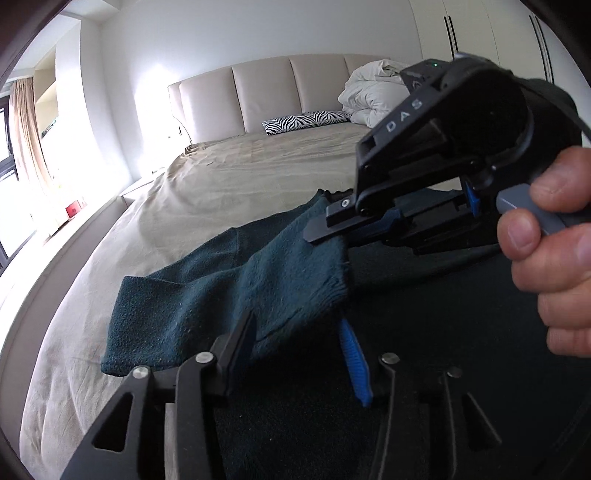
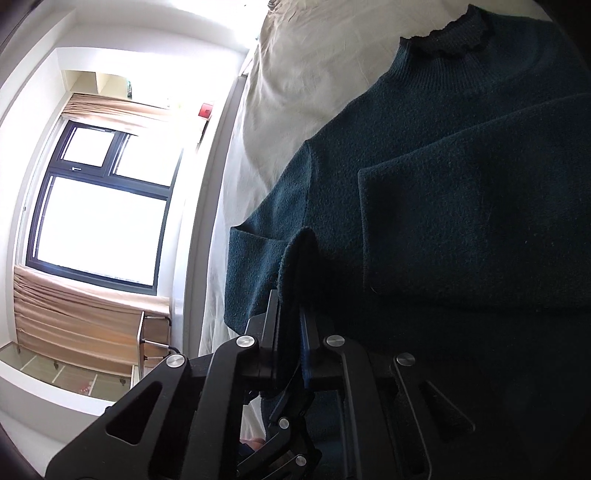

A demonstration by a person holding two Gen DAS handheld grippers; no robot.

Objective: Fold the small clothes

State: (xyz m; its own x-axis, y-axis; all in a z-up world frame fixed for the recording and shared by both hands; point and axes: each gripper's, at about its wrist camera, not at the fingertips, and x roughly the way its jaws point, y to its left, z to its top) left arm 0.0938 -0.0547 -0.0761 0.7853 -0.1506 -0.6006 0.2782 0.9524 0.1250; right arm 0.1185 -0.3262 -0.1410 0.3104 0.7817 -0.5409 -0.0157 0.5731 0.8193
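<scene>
A dark teal knit sweater lies on the beige bed sheet, with its ribbed collar at the far end in the right wrist view and a sleeve folded across its body. My right gripper is shut on a raised fold of the sweater's edge. The left wrist view shows it coming in from the right, held by a person's hand. My left gripper is open, its fingers apart, with sweater fabric lying loose between them.
A padded headboard, a zebra-print pillow and a bunched white duvet are at the bed's far end. A large window with curtains is beyond the bed's side edge. White wardrobe doors stand at the back right.
</scene>
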